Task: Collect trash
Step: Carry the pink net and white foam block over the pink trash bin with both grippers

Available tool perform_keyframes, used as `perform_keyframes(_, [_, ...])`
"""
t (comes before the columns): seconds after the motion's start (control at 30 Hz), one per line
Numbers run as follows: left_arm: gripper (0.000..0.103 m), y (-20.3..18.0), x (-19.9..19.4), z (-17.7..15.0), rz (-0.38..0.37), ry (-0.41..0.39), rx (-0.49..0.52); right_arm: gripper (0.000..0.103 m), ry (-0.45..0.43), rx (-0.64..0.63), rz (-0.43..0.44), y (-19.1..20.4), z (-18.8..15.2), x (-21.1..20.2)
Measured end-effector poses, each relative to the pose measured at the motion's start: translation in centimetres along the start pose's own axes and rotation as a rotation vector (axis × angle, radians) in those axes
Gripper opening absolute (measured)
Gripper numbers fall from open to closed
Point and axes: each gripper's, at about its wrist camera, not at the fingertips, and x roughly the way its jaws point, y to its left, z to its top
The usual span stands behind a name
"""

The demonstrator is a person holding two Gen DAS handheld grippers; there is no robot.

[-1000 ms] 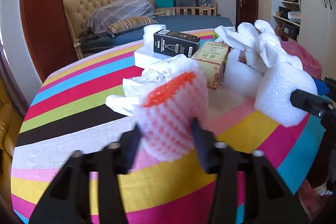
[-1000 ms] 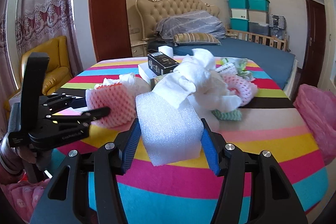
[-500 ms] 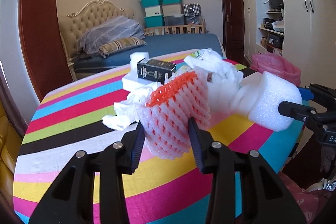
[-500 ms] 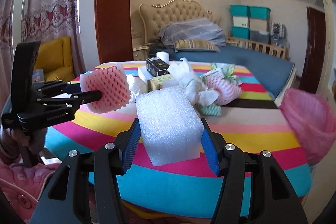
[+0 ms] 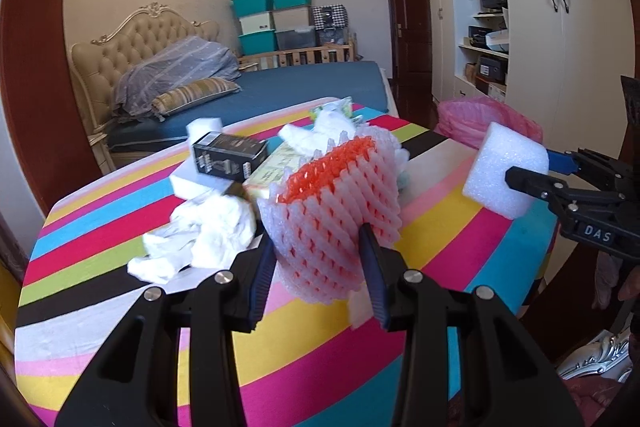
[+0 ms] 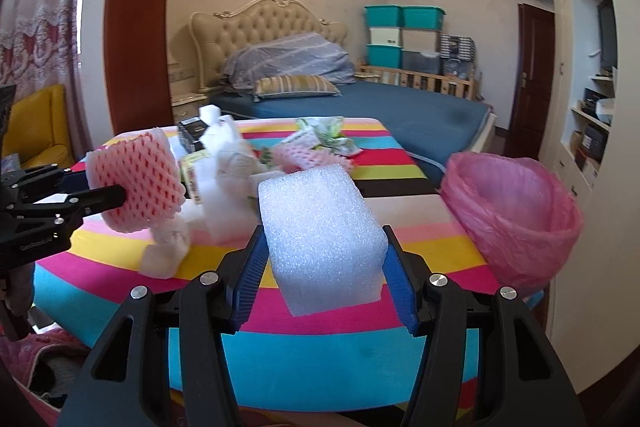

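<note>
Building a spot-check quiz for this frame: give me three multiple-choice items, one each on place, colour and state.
1. Where is the pink bin bag?
A. on the bed
B. beside the table's edge
C. under the table

2. What colour is the foam block?
A. white
B. yellow
C. black

3. What is the left gripper doing?
A. hanging open
B. resting on the table
C. clamping the foam fruit net

Key: 1 B, the bag stands off the striped table at its right edge. 2 A, it is white between the right gripper pads. 3 C, both pads press its sides.
</note>
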Motion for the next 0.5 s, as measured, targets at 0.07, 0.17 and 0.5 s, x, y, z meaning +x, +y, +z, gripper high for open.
perform_keyframes(0.07, [0.040, -1.0, 0.5, 0.8, -0.027, -0.006, 0.004, 0.055, 0.007, 0.024, -0.029, -1.2, 0.1, 0.2])
perform_keyframes(0.17, [0.040, -2.1, 1.6, 1.9, -0.067, -0.001, 0.001, 0.055, 0.011, 0.047, -0.075, -2.4, 0.2, 0.3])
perform_keyframes(0.5, [0.041, -7.0, 6.2, 5.7, -0.176, 0.014, 0.052, 0.055, -0.012, 0.084, -0.199, -7.7, 0.3, 0.3])
